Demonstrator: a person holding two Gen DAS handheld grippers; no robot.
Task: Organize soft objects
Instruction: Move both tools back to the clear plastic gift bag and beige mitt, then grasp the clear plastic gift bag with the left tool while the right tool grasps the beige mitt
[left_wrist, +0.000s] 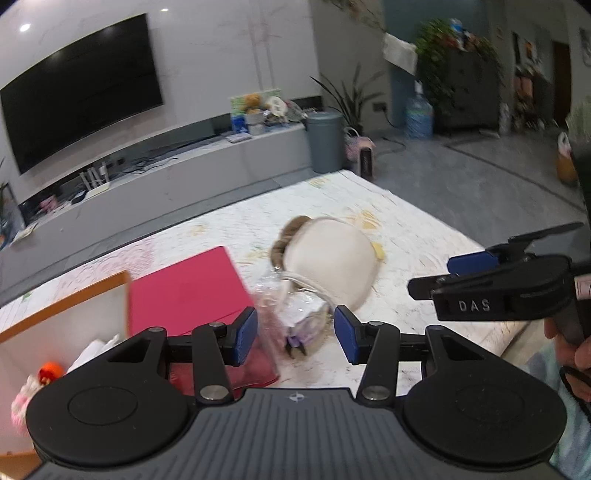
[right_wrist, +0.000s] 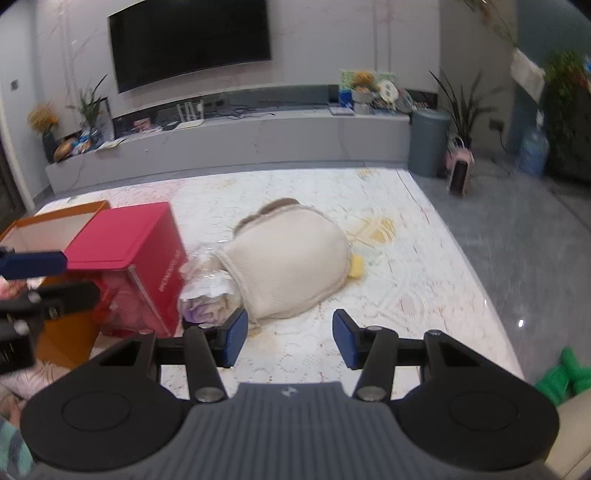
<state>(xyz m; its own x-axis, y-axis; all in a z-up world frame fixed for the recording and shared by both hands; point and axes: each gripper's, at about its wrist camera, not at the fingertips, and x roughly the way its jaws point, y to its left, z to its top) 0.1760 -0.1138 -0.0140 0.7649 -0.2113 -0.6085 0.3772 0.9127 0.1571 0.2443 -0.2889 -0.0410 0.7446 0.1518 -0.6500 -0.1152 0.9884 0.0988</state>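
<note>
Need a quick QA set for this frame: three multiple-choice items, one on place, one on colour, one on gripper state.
1. Where is the clear plastic bag?
A. between the red box and the cream plush
B. on the TV shelf
C. in the bin

2. What colour are the gripper pads?
A. green
B. blue
C. white

3. What state is the right gripper in?
A. shut on the plush
B. shut on the bag
C. open, holding nothing

Answers:
1 A, it lies on the mat between the red box and the cream plush.
2 B, both pads show blue.
3 C, jaws spread, nothing between.
</note>
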